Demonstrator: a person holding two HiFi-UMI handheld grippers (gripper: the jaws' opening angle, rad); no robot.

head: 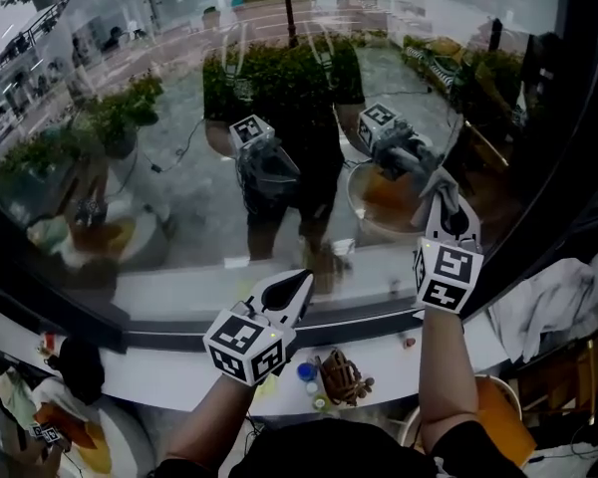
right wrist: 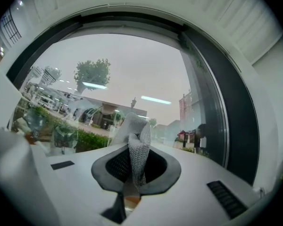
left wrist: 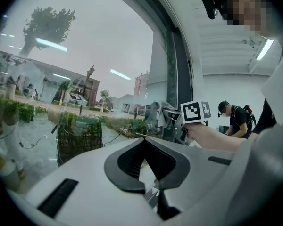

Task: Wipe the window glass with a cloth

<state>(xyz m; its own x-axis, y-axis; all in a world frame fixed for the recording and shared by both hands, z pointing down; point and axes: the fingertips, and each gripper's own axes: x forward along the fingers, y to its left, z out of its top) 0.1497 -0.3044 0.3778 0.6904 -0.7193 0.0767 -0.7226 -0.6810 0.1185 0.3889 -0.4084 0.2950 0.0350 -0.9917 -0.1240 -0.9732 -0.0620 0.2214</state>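
The fingers (right wrist: 101, 178) of the right gripper (right wrist: 137, 147) are closed on a fold of grey mesh cloth (right wrist: 136, 140), which stands up past the jaw tips. In the head view this cloth (head: 439, 185) appears to meet its own reflection on the window glass (head: 179, 167), at the right side of the pane near the dark frame (head: 538, 197). The left gripper (head: 301, 281) hangs low by the white sill (head: 169, 289). Its jaws are together with nothing between them, and it is apart from the glass.

Probable risks:
- The pinch takes only a narrow fold, so drag across the pane could pull the cloth free.
- Little cloth projects, so a steeper angle could bring the hard jaw tips onto the glass.
- The small contact patch is likely to leave unwiped streaks.
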